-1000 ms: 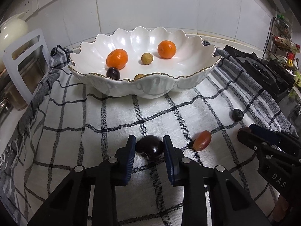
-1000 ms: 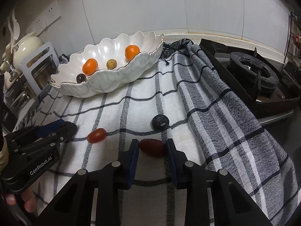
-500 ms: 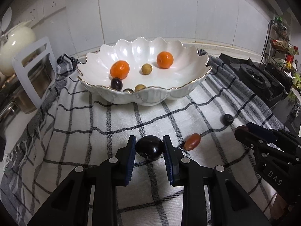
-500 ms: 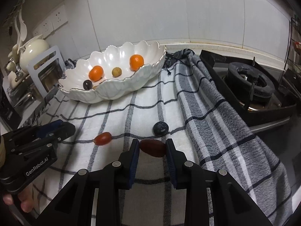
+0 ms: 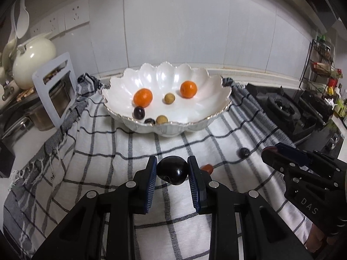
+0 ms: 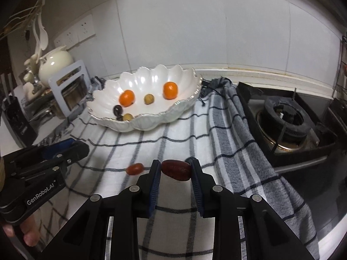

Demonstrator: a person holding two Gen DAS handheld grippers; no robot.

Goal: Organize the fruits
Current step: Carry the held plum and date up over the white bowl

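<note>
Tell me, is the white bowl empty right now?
No, the white bowl holds two oranges and several smaller fruits.

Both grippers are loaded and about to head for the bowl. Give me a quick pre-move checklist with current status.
1. Left gripper shut on the dark plum: ok.
2. Right gripper shut on the red date: ok.
3. Both fruits lifted clear of the checked cloth: cannot tell.
4. White bowl upright with bare space inside: ok.
5. Path to the bowl free of obstacles: ok.
6. All fruit collected: not ok; a small red fruit and a dark berry lie on the cloth.
</note>
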